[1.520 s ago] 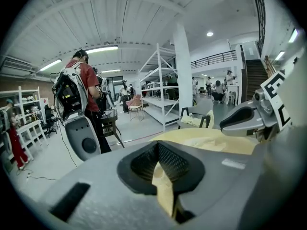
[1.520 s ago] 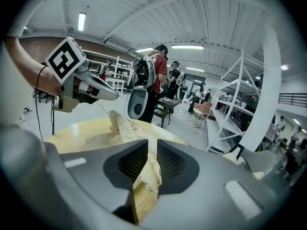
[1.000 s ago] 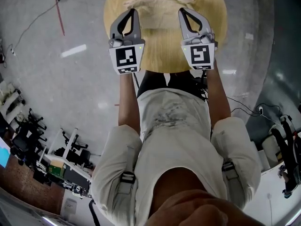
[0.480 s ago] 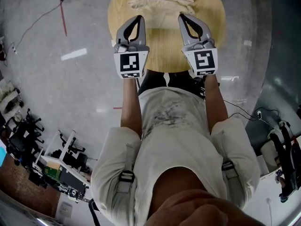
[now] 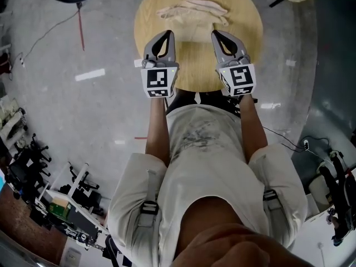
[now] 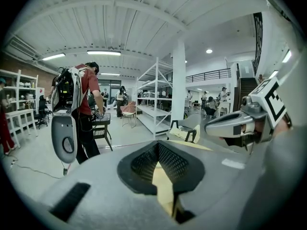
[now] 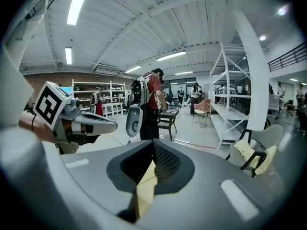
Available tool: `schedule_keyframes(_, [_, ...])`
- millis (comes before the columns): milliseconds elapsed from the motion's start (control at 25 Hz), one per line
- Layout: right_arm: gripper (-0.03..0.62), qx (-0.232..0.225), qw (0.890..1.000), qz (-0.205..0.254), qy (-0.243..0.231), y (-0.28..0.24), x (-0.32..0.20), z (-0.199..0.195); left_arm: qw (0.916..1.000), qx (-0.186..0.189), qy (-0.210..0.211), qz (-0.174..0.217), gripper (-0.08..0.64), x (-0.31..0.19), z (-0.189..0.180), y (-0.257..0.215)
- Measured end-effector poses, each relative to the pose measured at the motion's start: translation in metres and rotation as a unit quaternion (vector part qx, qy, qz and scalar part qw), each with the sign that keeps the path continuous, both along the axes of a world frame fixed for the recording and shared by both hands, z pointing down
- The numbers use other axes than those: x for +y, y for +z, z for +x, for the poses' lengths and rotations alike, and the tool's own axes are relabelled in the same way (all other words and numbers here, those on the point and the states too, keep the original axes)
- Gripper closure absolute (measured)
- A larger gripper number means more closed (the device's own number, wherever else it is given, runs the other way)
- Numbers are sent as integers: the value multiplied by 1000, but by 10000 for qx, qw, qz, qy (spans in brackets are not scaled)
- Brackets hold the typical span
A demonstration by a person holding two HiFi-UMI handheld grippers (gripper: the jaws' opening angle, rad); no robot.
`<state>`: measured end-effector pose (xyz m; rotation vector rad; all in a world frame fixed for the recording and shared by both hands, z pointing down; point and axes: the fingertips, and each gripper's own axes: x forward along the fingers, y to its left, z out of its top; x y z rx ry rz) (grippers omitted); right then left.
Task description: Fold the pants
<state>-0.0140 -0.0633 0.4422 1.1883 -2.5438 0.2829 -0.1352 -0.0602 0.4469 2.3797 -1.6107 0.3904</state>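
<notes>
The beige pants (image 5: 192, 10) lie in a folded bundle at the far side of the round wooden table (image 5: 196, 65). My left gripper (image 5: 167, 33) and right gripper (image 5: 216, 33) hover side by side over the table's near half, short of the pants and apart from them. Both are shut with nothing held. In the left gripper view the closed jaws (image 6: 158, 145) fill the lower frame, and the right gripper (image 6: 240, 126) shows at the right. In the right gripper view the shut jaws (image 7: 152, 143) point out into the room, and the left gripper (image 7: 81, 123) shows at the left.
Grey floor with cables (image 5: 78, 21) surrounds the table. Equipment (image 5: 33, 177) crowds the lower left. Ahead stand a person with a backpack (image 6: 79, 95), white shelving (image 6: 153, 99), a column (image 6: 178, 90) and a chair draped with cloth (image 7: 252, 157).
Both grippers have drawn back from the pants' near edge toward the near side of the table, still shut. The pants stay at the far side.
</notes>
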Motion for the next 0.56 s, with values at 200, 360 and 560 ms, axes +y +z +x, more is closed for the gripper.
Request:
schedule_keyframes(200, [584, -57, 9999, -110, -71, 5, 5, -1, 10000, 30, 42, 0, 557, 3, 3, 2])
schedule_keyframes(360, [584, -38, 9997, -150, -185, 6, 15, -4, 10000, 34, 72, 0, 557, 10, 6, 2])
schedule_keyframes(560, [583, -4, 9996, -152, -226, 5, 24, -7, 9999, 40, 99, -20, 557, 18, 6, 2])
